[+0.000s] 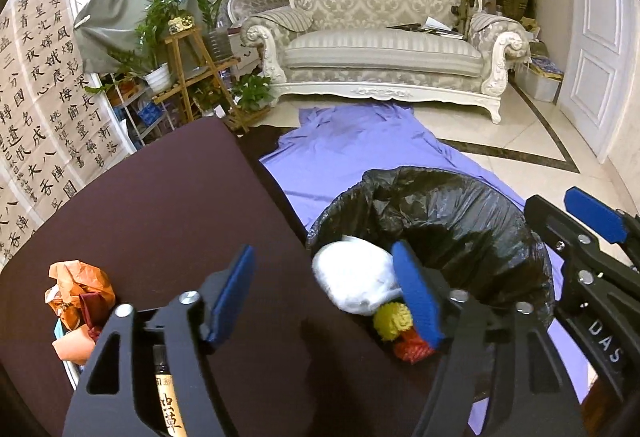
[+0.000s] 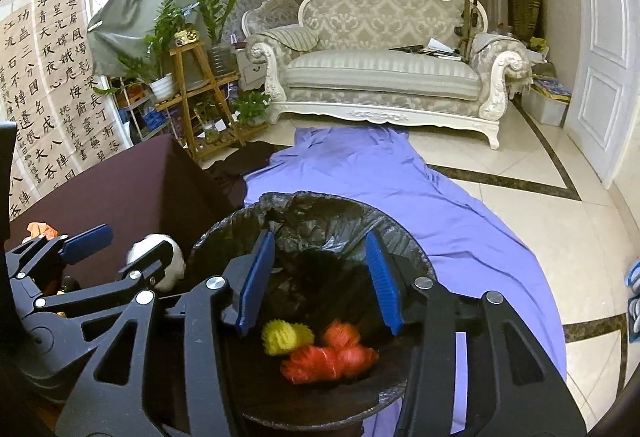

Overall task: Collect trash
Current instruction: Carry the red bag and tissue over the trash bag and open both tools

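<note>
The left hand-held gripper (image 1: pixel 324 297) is hanging over the table (image 1: pixel 160 213) edge with its blue fingers (image 1: pixel 234 293) spread wide and nothing between them. A white wad (image 1: pixel 352 281) is lying just past the table edge, at the rim of the bin (image 1: pixel 460 213), touching the left gripper's right finger. More trash is sitting on the table's left side: an orange wrapper (image 1: pixel 80 285) and a pen (image 1: pixel 170 397) under the gripper body.

The right hand-held gripper (image 2: pixel 318 277) is hovering directly above the bin (image 2: pixel 224 233), its fingers (image 2: pixel 256 277) spread and gripping nothing. Inside the black liner, a yellow ball (image 2: pixel 286 337) and red scraps (image 2: pixel 332 353) are lying together at the bottom. The bin is standing beside the table on a purple sheet (image 2: pixel 400 189) spread over the floor, with a sofa (image 2: pixel 380 69) behind
</note>
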The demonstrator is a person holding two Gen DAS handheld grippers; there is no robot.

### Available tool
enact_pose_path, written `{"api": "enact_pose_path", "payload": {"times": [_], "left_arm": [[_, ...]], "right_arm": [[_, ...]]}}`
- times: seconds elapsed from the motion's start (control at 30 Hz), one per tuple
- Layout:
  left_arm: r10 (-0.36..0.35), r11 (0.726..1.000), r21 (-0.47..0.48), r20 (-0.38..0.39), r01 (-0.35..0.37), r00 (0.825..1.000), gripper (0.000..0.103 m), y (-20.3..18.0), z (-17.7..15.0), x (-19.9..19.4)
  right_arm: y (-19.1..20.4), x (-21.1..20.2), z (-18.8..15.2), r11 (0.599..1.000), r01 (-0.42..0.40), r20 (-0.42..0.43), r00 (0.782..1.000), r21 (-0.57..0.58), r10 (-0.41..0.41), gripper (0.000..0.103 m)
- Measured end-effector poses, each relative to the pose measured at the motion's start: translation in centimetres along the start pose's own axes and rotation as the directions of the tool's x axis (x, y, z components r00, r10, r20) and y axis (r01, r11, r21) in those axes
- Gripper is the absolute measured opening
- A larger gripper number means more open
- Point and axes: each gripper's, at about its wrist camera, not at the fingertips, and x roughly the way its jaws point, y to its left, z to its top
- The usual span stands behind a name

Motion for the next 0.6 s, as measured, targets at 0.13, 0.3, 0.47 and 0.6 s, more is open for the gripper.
{"api": "enact_pose_path", "payload": {"times": [0.13,0.3,0.47,0.6], "left_arm": [[-0.007,1.0,-0.007,-0.003,0.007,1.0,0.076,0.0,0.0,0.0],[-0.013,1.0,-0.008,-0.005,0.013,1.0,0.076,0.0,0.0,-0.1],[-0.014,1.0,-0.018,-0.001,0.014,1.0,0.077,0.3,0.2,-0.5],[-0.005,0.999,-0.034,0.002,0.005,1.0,0.077,1.0,-0.1,-1.5]], "right_arm": [[-0.2,-0.4,0.2,1.0,0.013,0.01,1.0,0.003,-0.013,0.052],[-0.7,-0.8,0.2,1.0,0.022,0.012,1.0,0.013,-0.022,0.054],[-0.7,-1.1,0.1,1.0,0.024,0.008,1.0,0.017,-0.024,0.054],[-0.5,-1.3,-0.1,1.0,0.015,0.01,1.0,0.013,-0.015,0.054]]}}
